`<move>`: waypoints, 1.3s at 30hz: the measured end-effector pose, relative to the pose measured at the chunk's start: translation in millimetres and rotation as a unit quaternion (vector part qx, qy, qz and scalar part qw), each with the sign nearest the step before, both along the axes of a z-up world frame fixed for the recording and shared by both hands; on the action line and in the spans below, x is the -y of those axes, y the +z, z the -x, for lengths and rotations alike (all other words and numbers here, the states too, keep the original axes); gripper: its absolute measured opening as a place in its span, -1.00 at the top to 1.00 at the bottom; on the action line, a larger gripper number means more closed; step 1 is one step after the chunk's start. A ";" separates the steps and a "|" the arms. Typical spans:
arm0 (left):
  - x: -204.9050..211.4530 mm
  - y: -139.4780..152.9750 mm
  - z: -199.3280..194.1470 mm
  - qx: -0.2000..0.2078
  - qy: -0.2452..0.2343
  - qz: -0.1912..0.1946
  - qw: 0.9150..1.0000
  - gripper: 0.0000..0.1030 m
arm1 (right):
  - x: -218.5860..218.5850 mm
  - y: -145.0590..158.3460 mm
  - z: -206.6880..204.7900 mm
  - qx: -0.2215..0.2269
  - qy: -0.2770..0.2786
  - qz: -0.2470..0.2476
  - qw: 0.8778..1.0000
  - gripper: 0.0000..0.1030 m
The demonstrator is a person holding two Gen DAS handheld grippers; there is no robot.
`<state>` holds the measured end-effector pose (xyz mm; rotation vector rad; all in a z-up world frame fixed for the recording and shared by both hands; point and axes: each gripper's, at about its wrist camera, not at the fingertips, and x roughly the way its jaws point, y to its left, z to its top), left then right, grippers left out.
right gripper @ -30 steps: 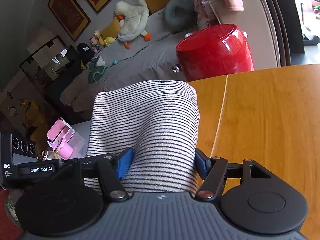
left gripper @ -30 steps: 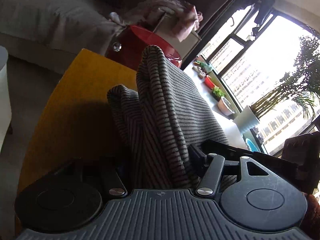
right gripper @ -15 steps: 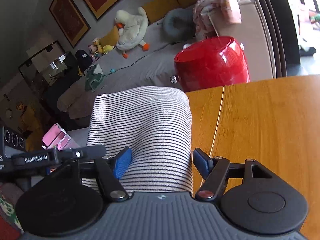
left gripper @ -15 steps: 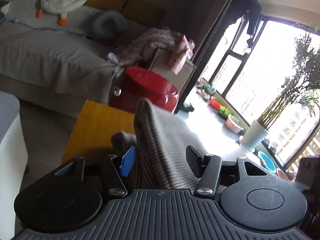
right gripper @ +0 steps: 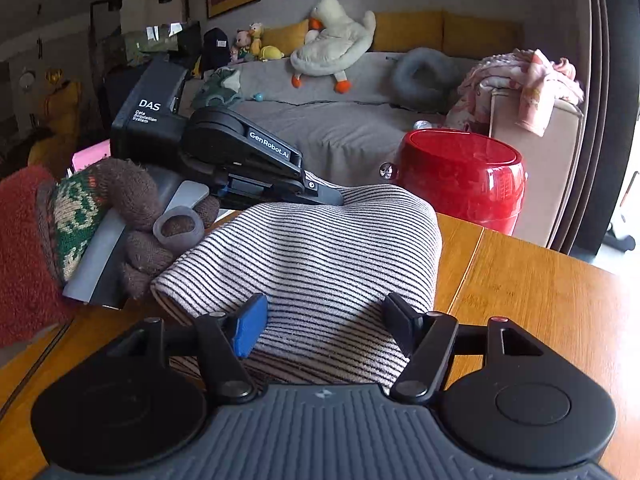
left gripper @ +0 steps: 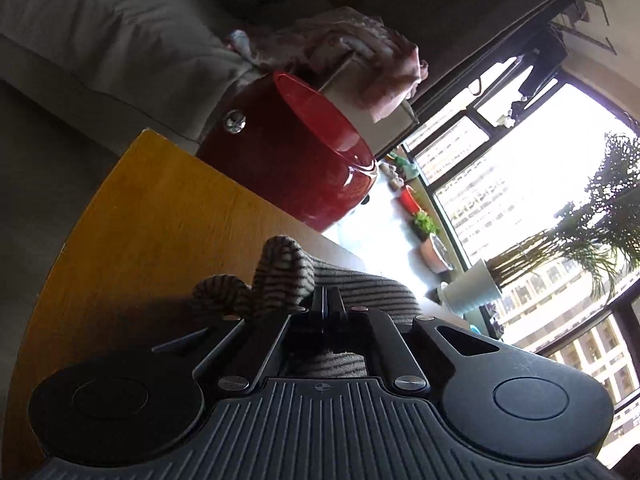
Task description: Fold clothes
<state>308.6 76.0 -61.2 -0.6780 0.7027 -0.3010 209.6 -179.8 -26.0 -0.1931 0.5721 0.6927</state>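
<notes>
A striped cloth [right gripper: 320,252] lies folded in a soft hump on the wooden table [right gripper: 540,300]. My right gripper [right gripper: 324,316] is open at the cloth's near end, its jaws wide with the cloth between them. My left gripper [right gripper: 334,197] comes in from the left, held by a hand in a brown knitted glove [right gripper: 136,216], and its tip pinches the cloth's far edge. In the left wrist view the left gripper [left gripper: 329,300] has its fingers pressed together, with a bunch of striped cloth [left gripper: 280,272] puffed up just to their left.
A red bin [right gripper: 460,176] stands beyond the table's far edge, in front of a grey sofa [right gripper: 340,128] with plush toys and a pink blanket [right gripper: 520,76]. The table's curved edge [left gripper: 100,200] drops to the floor on the left. Windows and potted plants [left gripper: 472,288] are at the right.
The left gripper's jaws went from open around the raised cloth to shut. The cloth sank lower onto the table. The right wrist rolled, bringing the left gripper and gloved hand into its view.
</notes>
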 end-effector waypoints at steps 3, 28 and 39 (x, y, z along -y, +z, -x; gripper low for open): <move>5.9 8.9 5.7 0.016 0.010 -0.029 0.999 0.92 | -10.1 -3.4 1.4 0.015 -0.006 0.016 1.000 -0.52; 133.8 10.3 261.7 -0.027 0.112 -0.329 0.937 -1.00 | 94.3 -30.1 113.0 -0.078 -0.226 -0.009 0.971 -1.00; 147.8 10.0 259.2 -0.035 0.114 -0.357 0.926 -1.00 | 83.1 -33.1 115.5 -0.066 -0.208 0.036 0.975 -1.00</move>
